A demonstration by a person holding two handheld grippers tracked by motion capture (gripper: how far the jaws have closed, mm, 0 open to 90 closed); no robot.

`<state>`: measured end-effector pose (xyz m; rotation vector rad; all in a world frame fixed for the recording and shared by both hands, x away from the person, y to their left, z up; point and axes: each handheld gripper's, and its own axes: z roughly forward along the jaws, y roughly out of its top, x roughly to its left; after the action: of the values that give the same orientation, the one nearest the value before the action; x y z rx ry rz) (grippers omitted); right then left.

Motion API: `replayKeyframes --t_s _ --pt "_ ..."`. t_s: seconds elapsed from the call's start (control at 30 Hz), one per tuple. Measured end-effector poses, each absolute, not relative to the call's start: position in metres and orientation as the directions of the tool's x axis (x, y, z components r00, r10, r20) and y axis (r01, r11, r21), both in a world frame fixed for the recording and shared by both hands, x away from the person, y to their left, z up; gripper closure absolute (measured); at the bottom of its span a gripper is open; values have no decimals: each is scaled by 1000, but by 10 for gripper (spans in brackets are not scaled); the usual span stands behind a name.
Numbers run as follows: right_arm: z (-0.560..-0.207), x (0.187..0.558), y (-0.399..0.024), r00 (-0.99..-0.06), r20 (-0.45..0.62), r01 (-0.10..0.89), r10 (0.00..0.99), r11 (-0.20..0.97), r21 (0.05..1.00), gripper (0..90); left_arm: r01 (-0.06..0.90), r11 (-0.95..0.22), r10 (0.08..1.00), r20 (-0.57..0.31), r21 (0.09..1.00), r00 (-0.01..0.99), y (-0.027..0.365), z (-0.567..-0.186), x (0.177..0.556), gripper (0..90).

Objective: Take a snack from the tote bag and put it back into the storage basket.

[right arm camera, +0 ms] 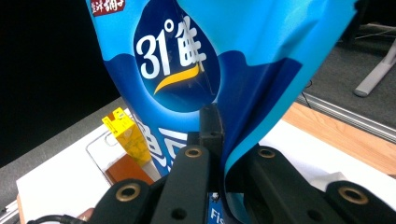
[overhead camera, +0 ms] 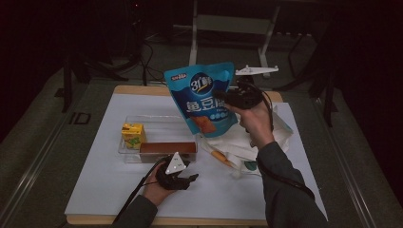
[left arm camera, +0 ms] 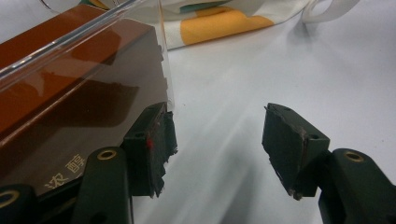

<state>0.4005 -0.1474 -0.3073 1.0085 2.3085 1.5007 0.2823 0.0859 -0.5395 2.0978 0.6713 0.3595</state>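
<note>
A blue snack bag (overhead camera: 202, 95) with white print hangs in the air above the table's back half, and my right gripper (overhead camera: 237, 98) is shut on its right edge. In the right gripper view the bag (right arm camera: 196, 60) rises from between the black jaws of the right gripper (right arm camera: 222, 140). My left gripper (overhead camera: 183, 179) rests low on the white mat just in front of the clear tray (overhead camera: 124, 153). Its jaws are open with bare mat between them, seen up close in the left gripper view (left arm camera: 219, 144). The left pad (left arm camera: 152, 149) sits beside the tray's corner (left arm camera: 163, 56).
The clear tray holds a yellow drink carton (overhead camera: 133, 135) and a long brown box (overhead camera: 167, 148). A white cloth bag (overhead camera: 247, 142) with yellow and green print lies right of the tray. The white mat (overhead camera: 104, 190) covers a wooden board; dark floor and table legs lie beyond.
</note>
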Motion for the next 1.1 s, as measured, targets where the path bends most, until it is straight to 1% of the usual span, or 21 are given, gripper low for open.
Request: replayKeyframes --t_s 0.37,1.1 --pt "-306 403 -131 -751 197 431 631 241 869 895 329 -467 583 6 821 813 86 -540 282 413" --pt "-315 408 -104 -756 228 441 613 220 870 895 329 -469 583 8 820 812 86 -539 282 411"
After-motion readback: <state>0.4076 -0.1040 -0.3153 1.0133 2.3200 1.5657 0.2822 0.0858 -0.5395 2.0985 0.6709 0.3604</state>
